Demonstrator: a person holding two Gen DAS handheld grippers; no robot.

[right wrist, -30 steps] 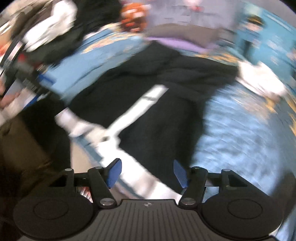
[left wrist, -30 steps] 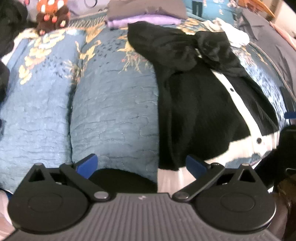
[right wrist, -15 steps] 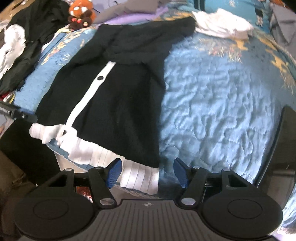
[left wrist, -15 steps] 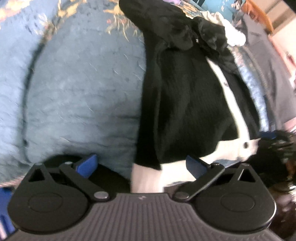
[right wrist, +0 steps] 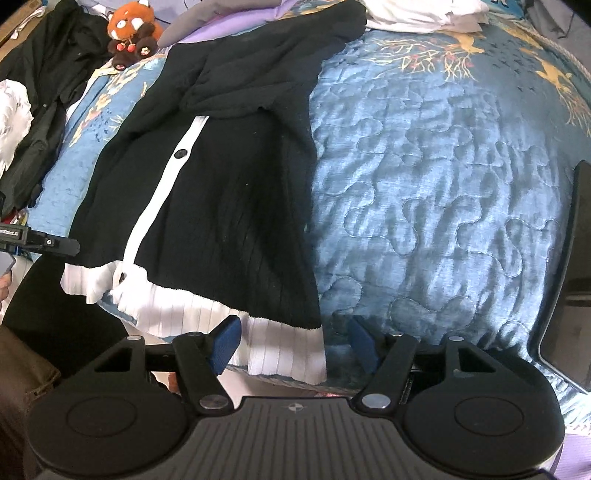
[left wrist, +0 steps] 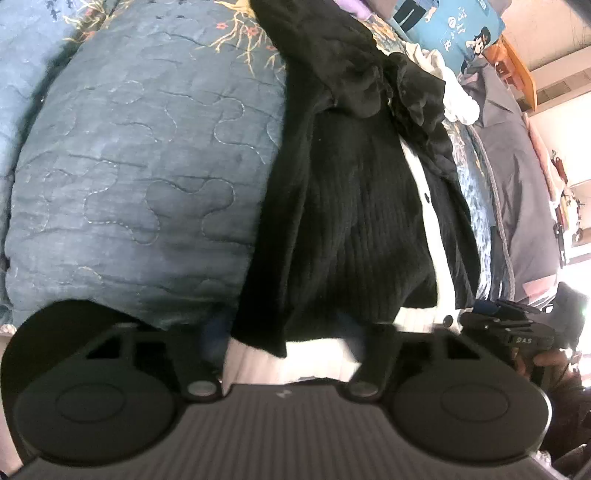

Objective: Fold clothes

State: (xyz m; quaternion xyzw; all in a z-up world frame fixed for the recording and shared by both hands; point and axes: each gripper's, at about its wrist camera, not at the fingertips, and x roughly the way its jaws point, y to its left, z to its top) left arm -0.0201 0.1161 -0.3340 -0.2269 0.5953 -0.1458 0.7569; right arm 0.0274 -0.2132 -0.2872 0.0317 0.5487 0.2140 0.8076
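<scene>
Nearest me in the right wrist view, my right gripper (right wrist: pixel 293 343) stands wide open, its blue pads (right wrist: pixel 225 341) apart, and the white hem (right wrist: pixel 207 317) of the cardigan (right wrist: pixel 229 206) lies between them and just beyond. The hem's right corner hangs over the near edge of the bed, between the two pads. Right of the cardigan the blue quilt (right wrist: pixel 443 203) is bare almost to the far edge, so I have wide room on that side. A dark flat panel (right wrist: pixel 569 280) stands along the right border of the view. On the left, the hem's other corner droops past the bed edge, close to my left gripper (right wrist: pixel 40 243).

In the left wrist view my left gripper (left wrist: pixel 291 350) sits low at the bed edge with the hem (left wrist: pixel 295 354) lying across the gap between its arms. Its fingertips are hidden by cloth and blur, so I cannot tell whether it is gripping. Left of the cardigan (left wrist: pixel 351 221) the quilt (left wrist: pixel 140 166) is bare.

Farther out, the cardigan lies lengthwise, its white button band (right wrist: pixel 162 192) running from hem towards the collar, sleeves bunched across the chest. Beyond it lie purple and grey folded clothes (right wrist: pixel 229 22), a white pile (right wrist: pixel 417 11) and a plush toy (right wrist: pixel 131 31). Dark garments (right wrist: pixel 44 92) lie far left.
</scene>
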